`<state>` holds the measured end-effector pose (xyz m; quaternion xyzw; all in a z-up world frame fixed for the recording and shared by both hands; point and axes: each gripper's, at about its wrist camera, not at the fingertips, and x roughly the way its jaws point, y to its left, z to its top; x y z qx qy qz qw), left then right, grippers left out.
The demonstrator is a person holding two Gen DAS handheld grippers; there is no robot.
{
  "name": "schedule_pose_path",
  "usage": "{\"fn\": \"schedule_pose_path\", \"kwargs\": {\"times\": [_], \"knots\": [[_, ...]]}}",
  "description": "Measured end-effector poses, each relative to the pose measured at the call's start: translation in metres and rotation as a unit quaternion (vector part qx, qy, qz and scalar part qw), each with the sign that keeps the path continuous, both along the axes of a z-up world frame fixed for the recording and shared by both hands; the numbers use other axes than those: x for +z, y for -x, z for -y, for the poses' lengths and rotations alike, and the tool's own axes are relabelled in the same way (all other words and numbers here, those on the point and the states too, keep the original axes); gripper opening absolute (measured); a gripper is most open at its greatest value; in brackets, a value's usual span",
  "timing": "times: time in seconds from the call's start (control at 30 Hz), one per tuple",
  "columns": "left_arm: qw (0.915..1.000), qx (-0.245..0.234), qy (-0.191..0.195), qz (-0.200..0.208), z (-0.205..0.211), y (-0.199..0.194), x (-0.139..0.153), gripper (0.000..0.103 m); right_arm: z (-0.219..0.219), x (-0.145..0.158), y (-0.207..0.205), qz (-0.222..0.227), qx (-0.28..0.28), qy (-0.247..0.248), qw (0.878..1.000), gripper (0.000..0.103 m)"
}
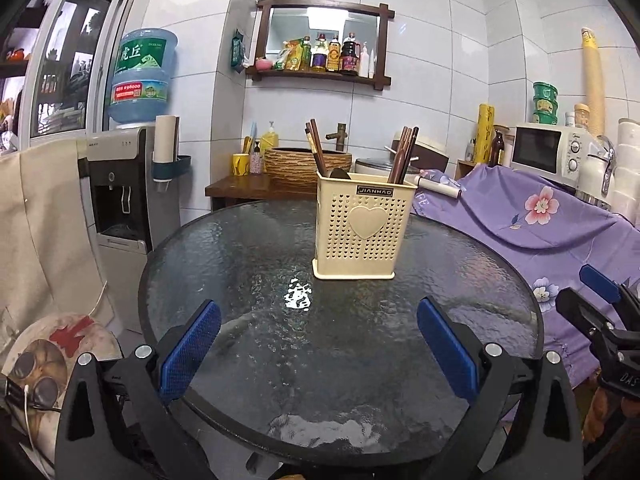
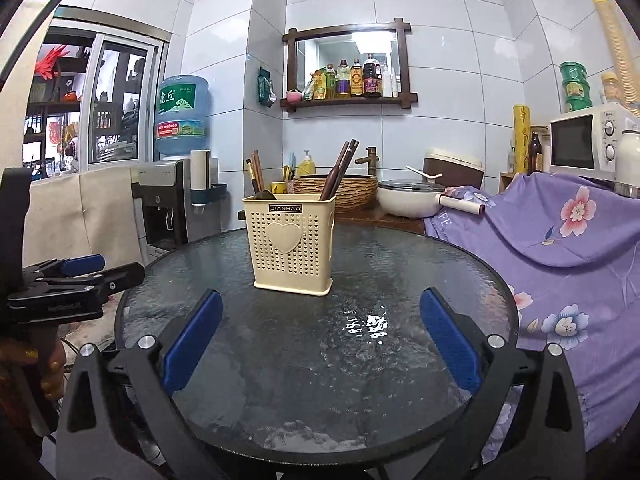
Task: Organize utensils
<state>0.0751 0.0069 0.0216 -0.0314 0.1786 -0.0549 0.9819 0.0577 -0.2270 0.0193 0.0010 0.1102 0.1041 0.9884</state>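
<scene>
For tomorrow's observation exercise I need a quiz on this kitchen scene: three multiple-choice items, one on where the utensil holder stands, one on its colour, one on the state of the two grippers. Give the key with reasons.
1. Where does the utensil holder stand?
A. on the round glass table
B. on the wall shelf
C. on top of the microwave

2. What colour is the utensil holder?
A. blue
B. cream
C. red

3. How do the left gripper and right gripper stand?
A. both open and empty
B. both shut on chopsticks
C. left open, right shut on a spoon

Key:
1 A, its base rests on the glass top in both wrist views.
2 B, its perforated walls and heart emblem are cream.
3 A, each pair of blue pads is wide apart with only table between; the chopsticks sit in the holder.
</scene>
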Motion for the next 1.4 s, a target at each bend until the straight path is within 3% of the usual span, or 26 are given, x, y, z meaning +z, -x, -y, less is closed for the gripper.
{"fn": "schedule_pose_path", "kwargs": {"times": [1.4], "knots": [[0.9999, 0.001, 0.009, 0.014, -0.006, 0.017, 0.005, 0.097, 0.0, 0.008, 0.007, 0.001, 0.011, 0.008, 1.0, 0.097]]}}
